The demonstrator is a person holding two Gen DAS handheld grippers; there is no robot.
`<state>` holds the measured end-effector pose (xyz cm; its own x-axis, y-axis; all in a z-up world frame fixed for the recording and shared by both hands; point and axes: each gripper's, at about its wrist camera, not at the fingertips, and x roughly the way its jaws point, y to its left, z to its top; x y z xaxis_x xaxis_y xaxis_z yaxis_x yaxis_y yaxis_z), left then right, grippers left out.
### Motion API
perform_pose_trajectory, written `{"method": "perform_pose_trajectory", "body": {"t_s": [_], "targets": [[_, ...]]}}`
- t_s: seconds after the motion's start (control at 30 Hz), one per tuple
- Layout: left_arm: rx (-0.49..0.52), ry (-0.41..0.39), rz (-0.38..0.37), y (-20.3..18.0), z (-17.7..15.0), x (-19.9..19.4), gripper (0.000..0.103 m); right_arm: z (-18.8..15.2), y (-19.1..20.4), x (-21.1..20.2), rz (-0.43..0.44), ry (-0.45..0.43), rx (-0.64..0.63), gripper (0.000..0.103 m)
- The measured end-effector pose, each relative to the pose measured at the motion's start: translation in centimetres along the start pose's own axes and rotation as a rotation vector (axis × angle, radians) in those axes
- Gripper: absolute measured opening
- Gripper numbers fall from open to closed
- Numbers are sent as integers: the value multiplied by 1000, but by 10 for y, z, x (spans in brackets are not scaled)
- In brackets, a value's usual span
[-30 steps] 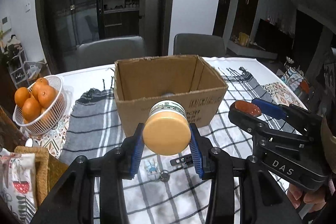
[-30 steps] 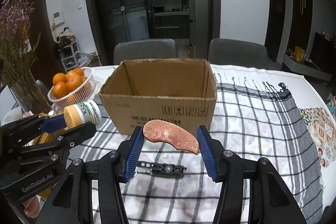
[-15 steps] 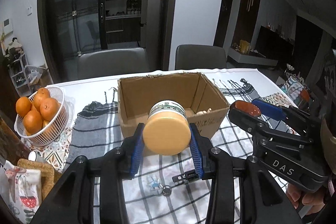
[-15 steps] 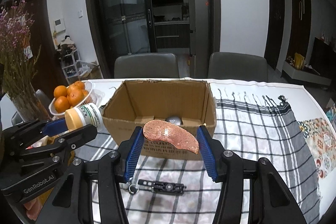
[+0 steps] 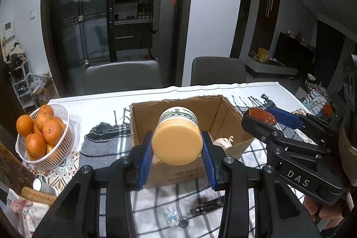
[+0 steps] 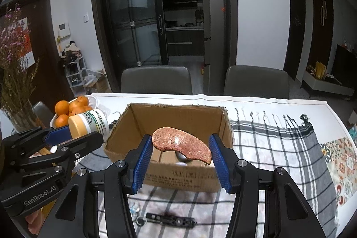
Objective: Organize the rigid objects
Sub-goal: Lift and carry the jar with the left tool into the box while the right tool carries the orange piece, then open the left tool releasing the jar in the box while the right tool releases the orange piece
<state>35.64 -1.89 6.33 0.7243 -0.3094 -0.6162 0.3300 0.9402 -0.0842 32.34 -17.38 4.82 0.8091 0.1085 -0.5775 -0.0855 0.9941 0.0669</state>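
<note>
Nearest me, my left gripper (image 5: 177,158) is clamped on a jar (image 5: 177,142), its tan lid facing the camera, blue pads pressed on either side. My right gripper (image 6: 181,158) is clamped on a flat reddish-brown curved piece (image 6: 181,145), held by its two ends. Below both, a small black clip (image 6: 170,220) lies on the checked cloth (image 6: 279,148). Just beyond the fingertips stands the open cardboard box (image 6: 178,177), with both held things in front of its opening. Farther left is a white basket of oranges (image 5: 44,144).

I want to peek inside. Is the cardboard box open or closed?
Open. The cardboard box has no lid over it, and its inside walls and some small things on its floor show.
</note>
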Motion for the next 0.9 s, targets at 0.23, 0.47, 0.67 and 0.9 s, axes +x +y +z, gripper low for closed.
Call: {"method": "perform_pose_trajectory", "body": {"t_s": [0.23, 0.47, 0.67, 0.9], "targets": [[-26, 36, -15, 11, 14, 21, 40, 12, -3, 19, 8, 17, -2, 53], [-43, 106, -20, 19, 23, 52, 40, 24, -7, 44, 3, 55, -6, 53], [-42, 166, 3, 23, 22, 77, 40, 28, -12, 70, -4, 114, -15, 53], [-36, 214, 24, 25, 18, 98, 40, 23, -20, 98, -4, 185, -2, 53]]}}
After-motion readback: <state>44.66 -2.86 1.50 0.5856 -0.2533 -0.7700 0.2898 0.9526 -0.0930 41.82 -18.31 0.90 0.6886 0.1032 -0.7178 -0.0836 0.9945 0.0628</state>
